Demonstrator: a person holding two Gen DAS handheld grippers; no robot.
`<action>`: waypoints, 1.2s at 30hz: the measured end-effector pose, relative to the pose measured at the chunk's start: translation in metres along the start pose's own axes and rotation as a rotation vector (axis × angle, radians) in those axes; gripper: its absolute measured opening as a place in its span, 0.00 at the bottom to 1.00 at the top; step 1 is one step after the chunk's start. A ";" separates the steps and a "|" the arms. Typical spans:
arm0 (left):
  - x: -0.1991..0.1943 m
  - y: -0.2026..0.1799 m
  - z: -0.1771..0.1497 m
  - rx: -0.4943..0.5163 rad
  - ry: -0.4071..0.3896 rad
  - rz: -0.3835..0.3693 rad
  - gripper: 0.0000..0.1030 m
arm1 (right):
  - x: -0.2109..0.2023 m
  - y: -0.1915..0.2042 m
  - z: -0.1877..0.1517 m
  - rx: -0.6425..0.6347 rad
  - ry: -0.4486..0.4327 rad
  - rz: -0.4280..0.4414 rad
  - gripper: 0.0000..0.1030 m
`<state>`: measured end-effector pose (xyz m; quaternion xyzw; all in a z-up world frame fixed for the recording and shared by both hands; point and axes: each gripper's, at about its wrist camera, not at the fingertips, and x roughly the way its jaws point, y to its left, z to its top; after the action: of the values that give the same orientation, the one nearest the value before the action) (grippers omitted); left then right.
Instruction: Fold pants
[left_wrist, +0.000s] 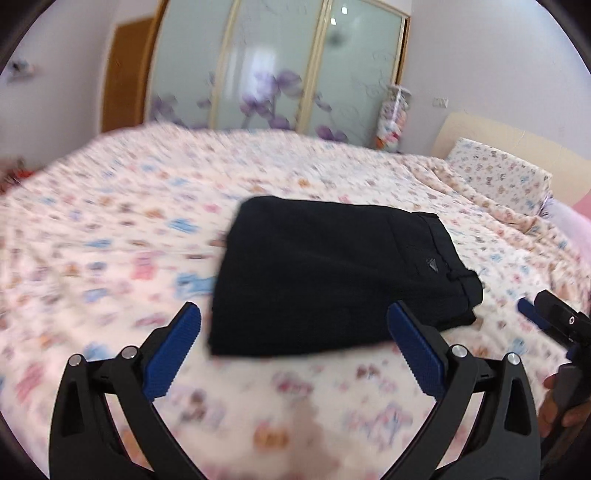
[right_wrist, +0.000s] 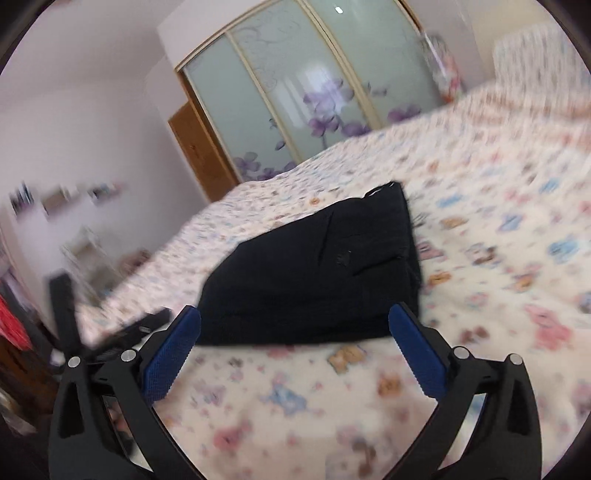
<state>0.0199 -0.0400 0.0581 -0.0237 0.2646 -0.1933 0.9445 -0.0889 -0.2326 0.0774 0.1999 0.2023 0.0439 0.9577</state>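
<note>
One pair of black pants (left_wrist: 328, 277) is lying folded into a thick, flat bundle in the middle of the frame, on the flowery bed (left_wrist: 110, 229). Two grippers are showing: the left gripper (left_wrist: 295, 349) and right gripper (right_wrist: 295, 347) are both gaping wide, jaws holding nothing.

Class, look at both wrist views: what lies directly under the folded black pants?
The folded black pants rest on the patterned bedspread, which shows all around them. The patch beneath them is covered, as are their inner layers. Neither open gripper touches them.
</note>
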 end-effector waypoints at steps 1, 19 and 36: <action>-0.008 0.000 -0.006 0.000 -0.015 0.012 0.98 | -0.004 0.008 -0.007 -0.033 -0.004 -0.047 0.99; -0.043 -0.030 -0.058 0.117 -0.062 0.135 0.98 | -0.018 0.060 -0.064 -0.241 -0.086 -0.314 0.99; -0.027 -0.031 -0.065 0.124 -0.005 0.199 0.98 | -0.001 0.066 -0.079 -0.304 -0.067 -0.431 0.99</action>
<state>-0.0453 -0.0546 0.0198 0.0608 0.2506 -0.1146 0.9594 -0.1218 -0.1435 0.0380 0.0072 0.1996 -0.1375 0.9702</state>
